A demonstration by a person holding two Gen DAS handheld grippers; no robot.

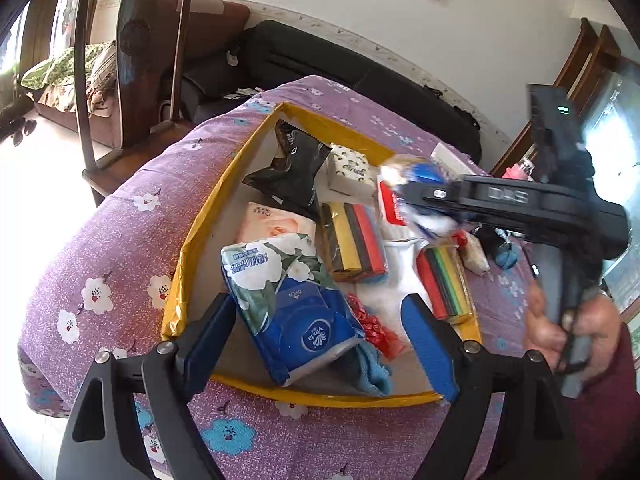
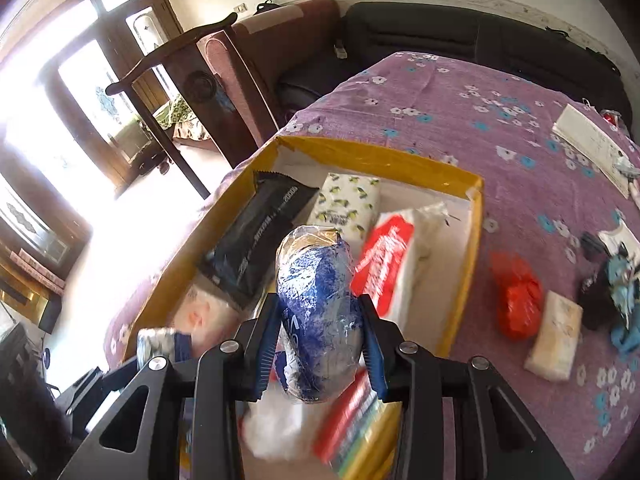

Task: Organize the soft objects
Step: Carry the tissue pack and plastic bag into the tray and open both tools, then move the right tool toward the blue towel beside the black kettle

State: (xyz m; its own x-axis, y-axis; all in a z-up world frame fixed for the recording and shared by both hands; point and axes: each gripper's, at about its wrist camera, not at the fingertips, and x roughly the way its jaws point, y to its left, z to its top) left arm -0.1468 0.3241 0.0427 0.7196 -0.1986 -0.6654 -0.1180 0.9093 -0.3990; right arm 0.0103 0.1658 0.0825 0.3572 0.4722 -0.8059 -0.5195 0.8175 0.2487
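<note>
So the right gripper (image 2: 320,344) has a blue-and-white roll wrapped in crinkly clear plastic (image 2: 316,312) pinched between its jaws, pads pressing in on both sides. It's held up over the yellow-edged cardboard box (image 2: 472,240), around the middle of it. From the left wrist view you can see the same roll (image 1: 420,184) at the tip of the right gripper (image 1: 416,196), a bit motion-blurred, up above the stuff in the box.

The left gripper (image 1: 320,328) has its jaws spread wide and nothing is between them. It hangs over the near end of the box, with a blue Vinda tissue pack (image 1: 296,304) lying tilted right below it.

Inside the box it's pretty packed: a black pouch (image 2: 260,228) up in the far corner, a small white tissue pack with a green print (image 2: 348,204) next to it, and a red-and-white pack (image 2: 384,260) just beside the roll in the right wrist view. There's also a peach tissue pack (image 1: 276,220), two stacks of coloured sponge cloths (image 1: 356,240) (image 1: 444,284), something crumpled and red (image 1: 372,324) and a light blue cloth (image 1: 372,368) by the near wall.

The box sits on a worktop covered in a purple flowery cloth (image 2: 440,92). Out on the cloth, right of the box, are a red plastic bag (image 2: 516,300), a small cream tissue pack (image 2: 556,336) just beside it, and a dark and light-blue bundle (image 2: 612,292) further out.
</note>
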